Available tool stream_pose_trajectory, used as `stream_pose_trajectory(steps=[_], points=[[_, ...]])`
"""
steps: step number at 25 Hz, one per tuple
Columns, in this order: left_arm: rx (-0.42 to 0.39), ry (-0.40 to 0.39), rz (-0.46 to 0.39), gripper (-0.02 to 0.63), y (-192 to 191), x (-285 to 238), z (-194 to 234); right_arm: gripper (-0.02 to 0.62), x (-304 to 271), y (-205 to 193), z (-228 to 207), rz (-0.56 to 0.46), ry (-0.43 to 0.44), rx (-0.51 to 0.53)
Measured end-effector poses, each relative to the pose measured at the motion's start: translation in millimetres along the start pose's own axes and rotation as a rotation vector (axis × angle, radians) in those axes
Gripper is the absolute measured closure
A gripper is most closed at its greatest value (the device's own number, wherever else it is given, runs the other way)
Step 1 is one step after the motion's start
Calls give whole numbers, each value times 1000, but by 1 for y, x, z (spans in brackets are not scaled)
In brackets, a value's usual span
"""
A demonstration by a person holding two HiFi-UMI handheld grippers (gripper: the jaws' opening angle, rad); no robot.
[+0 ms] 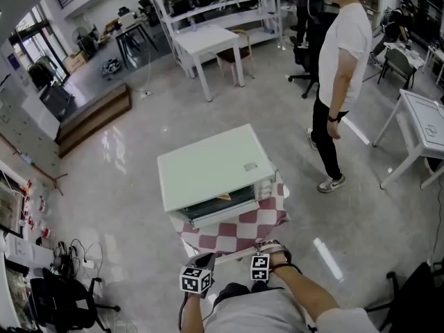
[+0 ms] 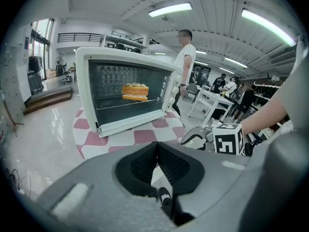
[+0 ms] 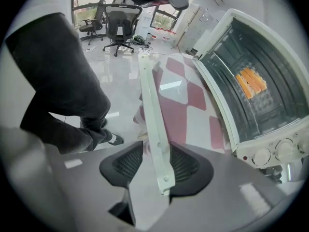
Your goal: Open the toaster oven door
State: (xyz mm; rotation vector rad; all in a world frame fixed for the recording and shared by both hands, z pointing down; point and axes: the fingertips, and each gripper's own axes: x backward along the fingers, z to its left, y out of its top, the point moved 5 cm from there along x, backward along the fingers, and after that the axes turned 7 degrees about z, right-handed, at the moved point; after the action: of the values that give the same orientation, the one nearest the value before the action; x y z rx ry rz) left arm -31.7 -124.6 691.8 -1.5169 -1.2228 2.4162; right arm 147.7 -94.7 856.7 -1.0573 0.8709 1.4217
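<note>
The right gripper (image 3: 155, 159) tilts steeply down, ribbed black jaws wide, the flat white door handle (image 3: 150, 105) between them; the left gripper (image 2: 155, 151) has its jaws pressed together, empty.

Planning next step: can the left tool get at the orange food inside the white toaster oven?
Probably yes: the glass door of the white toaster oven lies open, leaving nothing between the left tool and the orange food. The right tool sits off at the white door handle.
</note>
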Motion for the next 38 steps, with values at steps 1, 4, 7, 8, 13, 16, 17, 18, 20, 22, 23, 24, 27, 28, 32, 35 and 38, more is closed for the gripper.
stream_pose_trajectory(steps=[1,4,7,8,13,16,17,18,20,22,23,24,27,28,32,35,38], points=[[5,3,-5,601,-2,3,0,430,0,0,4,1,11,-12],[15,6,-26,601,-8,16,-4,428,4,-3,17,7,38,-44],[22,8,-35,601,-15,29,-10,407,11,-6,28,25,63,-64],[25,10,-37,601,-19,34,-11,414,14,-7,33,34,83,-71],[60,24,-72,601,-35,57,-24,459,52,-3,44,-55,113,-271],[104,48,-113,601,-41,69,-32,459,93,4,23,-167,74,-472],[124,58,-128,601,-44,73,-34,460,107,6,18,-208,65,-543],[144,69,-143,601,-48,77,-37,462,121,8,14,-248,59,-612],[178,92,-167,601,-53,82,-41,463,145,11,10,-317,46,-729],[196,109,-185,601,-57,88,-47,463,165,13,12,-374,38,-826],[200,114,-192,601,-58,91,-51,463,173,13,15,-401,35,-872],[204,117,-200,601,-60,95,-56,465,180,11,19,-426,31,-914],[219,117,-217,601,-66,103,-71,465,196,4,32,-494,20,-1044],[222,117,-220,601,-69,104,-76,465,201,1,38,-516,23,-1084],[217,138,-230,601,-79,111,-88,470,216,-2,52,-578,3,-1178],[223,159,-266,601,-79,121,-91,477,230,-4,49,-638,-33,-1240],[238,183,-291,604,-81,130,-93,483,242,-3,54,-668,-63,-1254]])
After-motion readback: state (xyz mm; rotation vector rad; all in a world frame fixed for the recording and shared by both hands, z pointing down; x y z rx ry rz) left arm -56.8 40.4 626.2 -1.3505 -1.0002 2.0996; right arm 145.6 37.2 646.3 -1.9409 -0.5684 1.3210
